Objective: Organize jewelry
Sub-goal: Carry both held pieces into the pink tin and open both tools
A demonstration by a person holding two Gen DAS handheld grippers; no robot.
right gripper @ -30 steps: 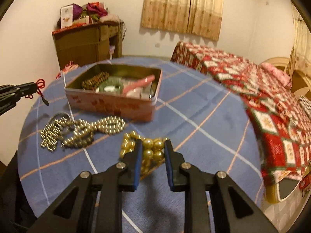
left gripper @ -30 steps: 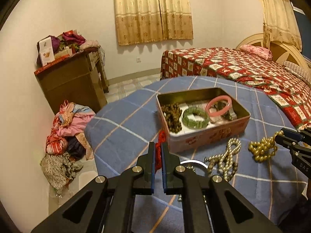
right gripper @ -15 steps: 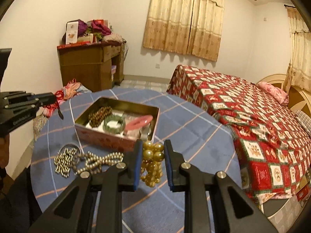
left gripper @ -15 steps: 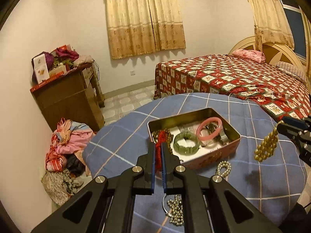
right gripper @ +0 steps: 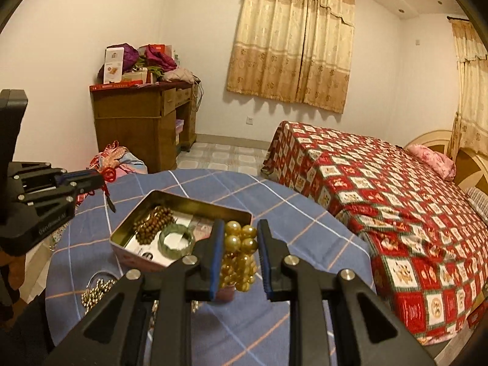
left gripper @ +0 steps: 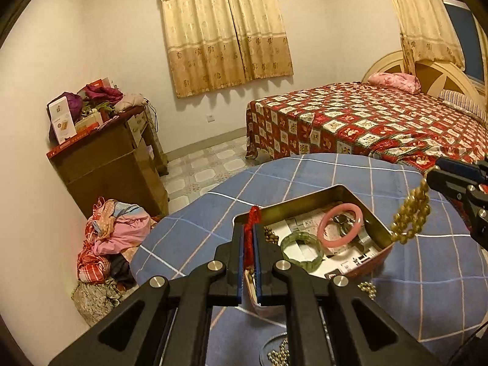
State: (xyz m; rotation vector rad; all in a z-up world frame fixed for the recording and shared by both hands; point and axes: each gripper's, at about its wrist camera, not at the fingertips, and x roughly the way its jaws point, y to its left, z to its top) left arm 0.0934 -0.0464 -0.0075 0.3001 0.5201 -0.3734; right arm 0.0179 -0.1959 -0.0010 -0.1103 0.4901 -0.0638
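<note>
Left gripper [left gripper: 250, 238]: clamped on a red cord [left gripper: 252, 228], held above the open tin [left gripper: 360, 196]. Right gripper [right gripper: 238, 238]: clenched on a gold bead strand [right gripper: 239, 254], hung over the tin's near rim.

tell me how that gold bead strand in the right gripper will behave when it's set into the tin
The gold round-bead strand is probably floppy: it dangles in loops below the right gripper. It will likely collapse into a heap in the open metal tin rather than hold a shape. The glossy round beads may slip or roll, so loops could spill over the rim.
</note>
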